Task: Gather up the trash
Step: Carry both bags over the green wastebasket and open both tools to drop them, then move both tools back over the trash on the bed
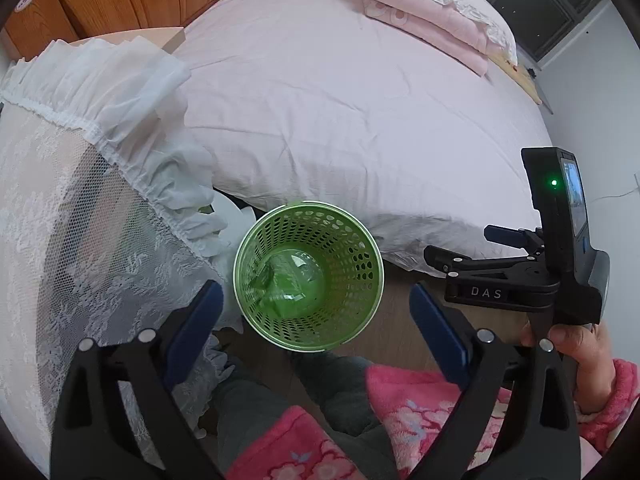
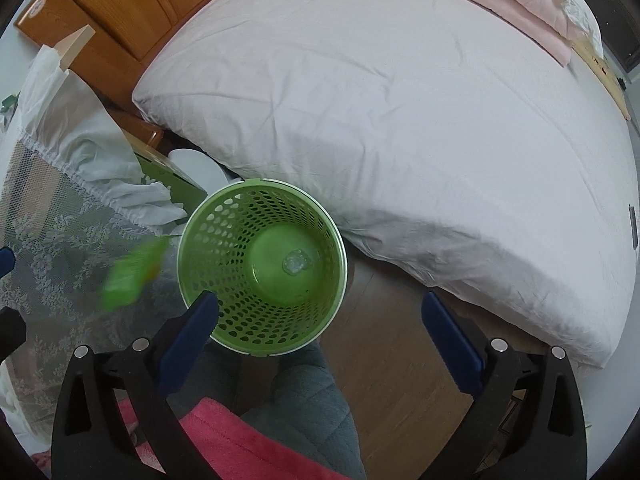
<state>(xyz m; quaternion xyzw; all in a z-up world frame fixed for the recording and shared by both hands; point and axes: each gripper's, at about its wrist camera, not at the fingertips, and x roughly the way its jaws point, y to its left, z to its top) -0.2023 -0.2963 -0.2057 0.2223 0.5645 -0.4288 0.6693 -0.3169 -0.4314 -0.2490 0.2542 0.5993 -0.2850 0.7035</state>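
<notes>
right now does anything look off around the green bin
One thing: in the right wrist view a blurred green item is beside the green perforated wastebasket, outside its rim, over the lace cover. Whether it will land inside cannot be told. Both grippers, left and right, are open and empty.

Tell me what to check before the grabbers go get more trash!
1. Left gripper empty, jaws open: ok.
2. Right gripper empty, jaws open: ok.
3. Green mesh wastebasket standing upright on the floor beside the bed: ok.
4. Crumpled clear wrapper lying at the bottom of the basket: ok.
5. Blurred green piece landing inside the basket: not ok; the right wrist view shows it in mid-air outside the rim, over the lace cloth.
6. More trash left on the floor: cannot tell; legs and cloth hide much of it.
</notes>
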